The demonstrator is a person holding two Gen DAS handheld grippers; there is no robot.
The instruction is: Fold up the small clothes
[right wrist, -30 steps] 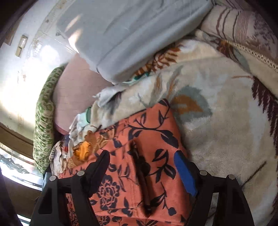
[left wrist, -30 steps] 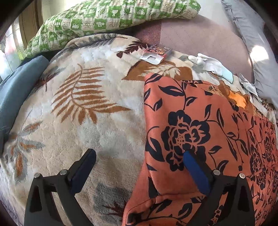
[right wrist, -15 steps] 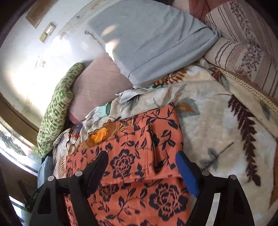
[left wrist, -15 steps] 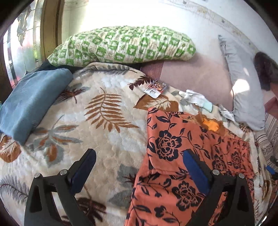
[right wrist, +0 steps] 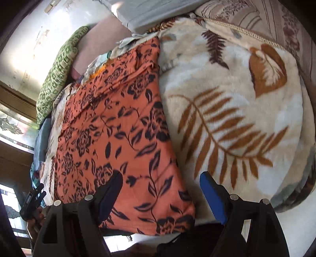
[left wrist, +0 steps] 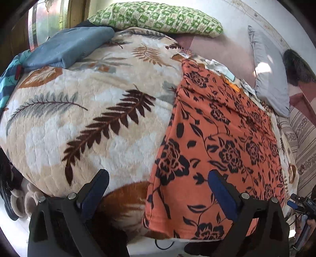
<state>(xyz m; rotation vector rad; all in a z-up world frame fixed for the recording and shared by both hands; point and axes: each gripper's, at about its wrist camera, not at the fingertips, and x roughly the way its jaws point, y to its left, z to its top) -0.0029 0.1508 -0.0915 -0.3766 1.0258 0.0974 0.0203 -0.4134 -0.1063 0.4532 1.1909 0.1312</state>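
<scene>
Bed w/ leaf-print fleece blanket spread across it. Orange floral garment lies flat on the blanket, right side. Blue folded cloth at far left, green checked pillow and grey pillow at the head.

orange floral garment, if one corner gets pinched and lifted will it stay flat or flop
The orange floral garment would likely flop: it follows the blanket's curve and droops over the bed edge. It looks thin, so probably light. On that plush blanket it may drag rather than slide.
</scene>
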